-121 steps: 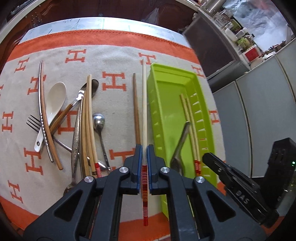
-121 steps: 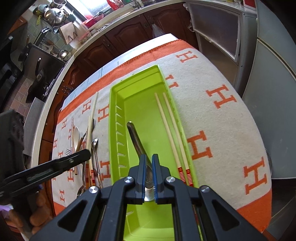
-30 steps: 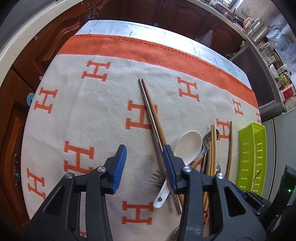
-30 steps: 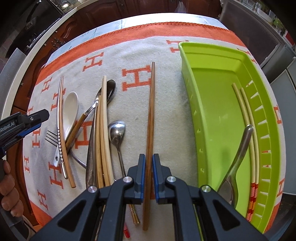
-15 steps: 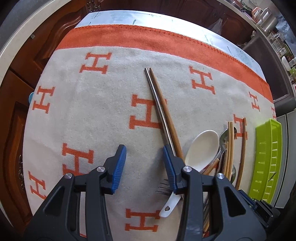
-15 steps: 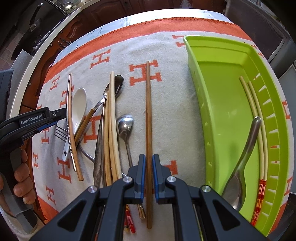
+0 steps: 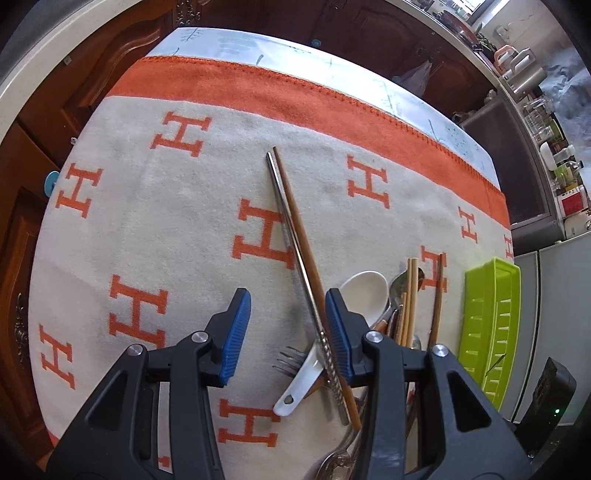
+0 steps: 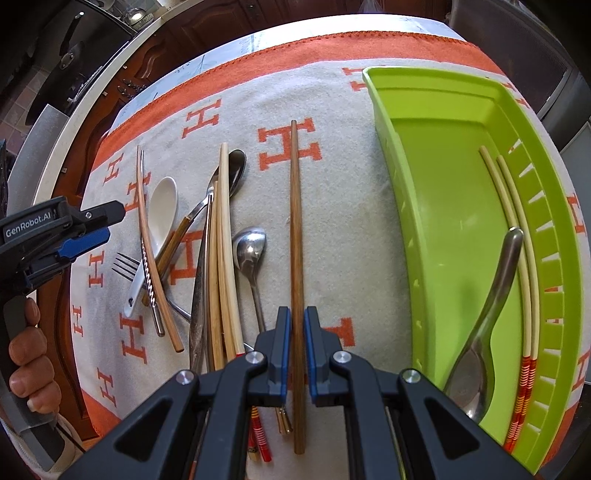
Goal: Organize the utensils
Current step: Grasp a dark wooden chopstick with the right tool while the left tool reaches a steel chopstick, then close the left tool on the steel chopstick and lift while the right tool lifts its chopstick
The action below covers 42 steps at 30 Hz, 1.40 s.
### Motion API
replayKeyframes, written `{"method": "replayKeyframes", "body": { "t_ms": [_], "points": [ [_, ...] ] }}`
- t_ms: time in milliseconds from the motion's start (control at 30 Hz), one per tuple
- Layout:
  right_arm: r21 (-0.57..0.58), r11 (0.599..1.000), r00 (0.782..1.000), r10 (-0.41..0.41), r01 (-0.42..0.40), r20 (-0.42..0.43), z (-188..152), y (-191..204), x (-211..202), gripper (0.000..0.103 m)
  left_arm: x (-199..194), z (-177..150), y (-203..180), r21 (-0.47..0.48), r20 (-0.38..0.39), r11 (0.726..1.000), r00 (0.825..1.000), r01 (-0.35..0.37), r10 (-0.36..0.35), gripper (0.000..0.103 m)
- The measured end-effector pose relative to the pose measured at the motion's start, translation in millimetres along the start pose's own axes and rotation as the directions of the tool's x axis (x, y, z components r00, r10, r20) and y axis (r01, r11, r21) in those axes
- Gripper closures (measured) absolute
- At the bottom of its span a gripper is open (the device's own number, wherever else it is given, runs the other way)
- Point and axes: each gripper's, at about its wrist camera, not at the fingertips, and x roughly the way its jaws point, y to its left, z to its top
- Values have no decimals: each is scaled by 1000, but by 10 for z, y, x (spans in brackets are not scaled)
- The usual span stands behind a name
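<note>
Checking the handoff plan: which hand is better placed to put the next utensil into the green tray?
Right: its gripper already clamps the dark wooden chopstick beside the green tray. The left gripper is open.

An orange-bordered cloth (image 8: 332, 229) patterned with H's; wooden cabinets (image 7: 369, 33) behind.

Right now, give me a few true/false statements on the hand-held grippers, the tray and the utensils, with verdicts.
1. The right hand-held gripper is shut on a brown chopstick. True.
2. The left hand-held gripper is clamped on the white spoon. False: it is open above a metal and a wooden chopstick.
3. The green tray holds a metal spoon and a pale pair of chopsticks. True.
4. The fork lies in the tray. False: it lies on the blanket.
</note>
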Motion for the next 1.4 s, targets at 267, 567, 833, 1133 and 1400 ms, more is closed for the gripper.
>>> {"method": "replayKeyframes", "body": {
  "t_ms": [267,567,833,1133,1400],
  "points": [
    [2,1000,1000,8,-8,0,-4,-6,4,96,215,0,-92,-8,-66,1000,998,24,-24,65],
    [1,1000,1000,11,-11,2,2,-7,9,96,339,-48,-225,53,-73,999,997,9,-5,88],
    [-1,999,999,34,-34,18,-18,-25,-16,97,346,-84,-213,31,-60,998,997,60,-58,99],
    [6,995,992,100,-101,79,-54,-103,-196,97,-72,-165,-98,27,-1,994,994,107,-107,99],
    [8,986,974,162,-165,156,-110,-184,-550,97,-498,-385,-212,80,31,987,989,143,-146,99]
  ]
}}
